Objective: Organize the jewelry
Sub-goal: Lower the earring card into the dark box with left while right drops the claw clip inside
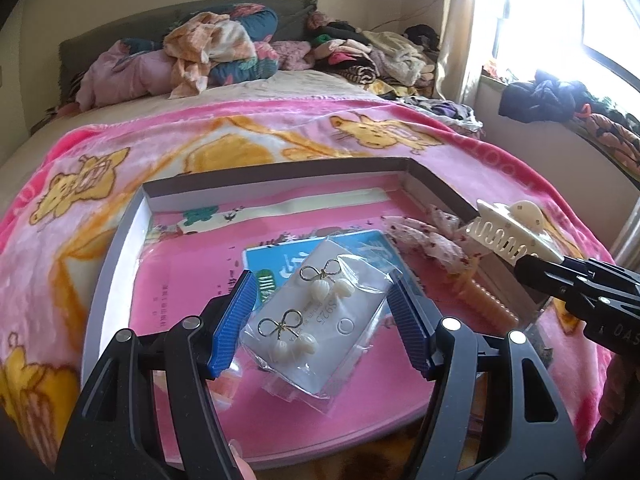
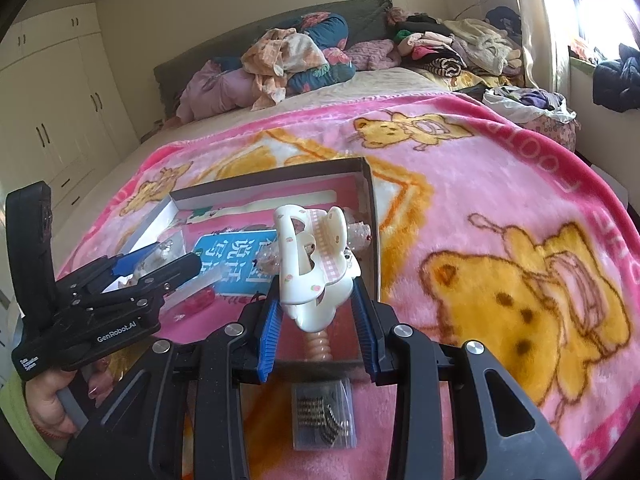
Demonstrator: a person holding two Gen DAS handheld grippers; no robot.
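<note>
Just outside the near edge of the box [image 2: 372, 216], on the pink cartoon blanket [image 2: 500, 208], lies a small clear bag of dark hairpins [image 2: 324, 416], not yet put away by the look of it. Above it the right gripper [image 2: 318, 320] holds a white claw hair clip [image 2: 310, 264] by its base, its blue fingers [image 2: 270, 332] closed partway on the clip's lower end; the clip stands upright over the box's near right corner, probably on its way in. Below it, against the box's right wall, sits a peach ribbed clip [image 1: 486, 300], and beyond that a speckled fabric scrunchie [image 1: 420, 236], so this side seems to collect hair pieces.

Over the near middle of the box the left gripper [image 1: 318, 320] carries a clear sleeve with a card of bow-and-shell earrings [image 1: 316, 316]. Its fingers [image 1: 236, 320] stand fairly wide, pressing the sleeve's two edges, so the card is likely being lowered or set flat. Beneath it a blue printed card [image 1: 288, 260] lies on the pink floor. The far half holds nothing I can make out.
</note>
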